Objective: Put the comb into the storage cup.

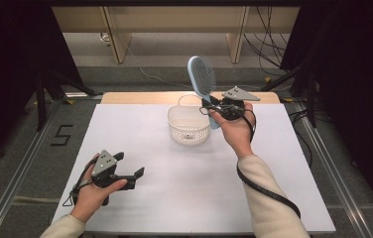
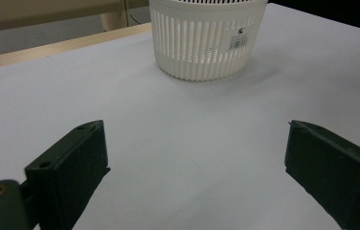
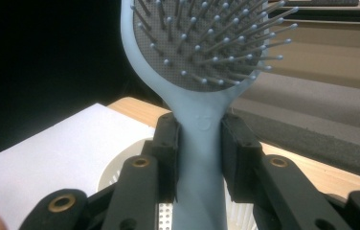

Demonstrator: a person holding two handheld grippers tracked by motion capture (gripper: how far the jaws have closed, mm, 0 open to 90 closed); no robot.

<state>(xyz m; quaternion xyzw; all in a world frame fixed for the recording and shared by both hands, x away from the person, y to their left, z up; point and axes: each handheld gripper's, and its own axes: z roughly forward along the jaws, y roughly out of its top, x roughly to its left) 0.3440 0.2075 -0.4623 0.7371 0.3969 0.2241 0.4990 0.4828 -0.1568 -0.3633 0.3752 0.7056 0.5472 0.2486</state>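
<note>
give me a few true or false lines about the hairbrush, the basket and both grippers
1. The right gripper is shut on the hairbrush handle. True.
2. The hairbrush lies flat inside the basket. False: it is held upright, head up, above the basket's far right edge.
3. The left gripper holds the basket. False: its jaws are open and apart from it.
4. The basket stands on the white table. True.

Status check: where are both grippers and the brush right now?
Right gripper shut on hairbrush handle, head up, above white basket. Left gripper open, low over table, holding nothing. Nothing in the way.
</note>
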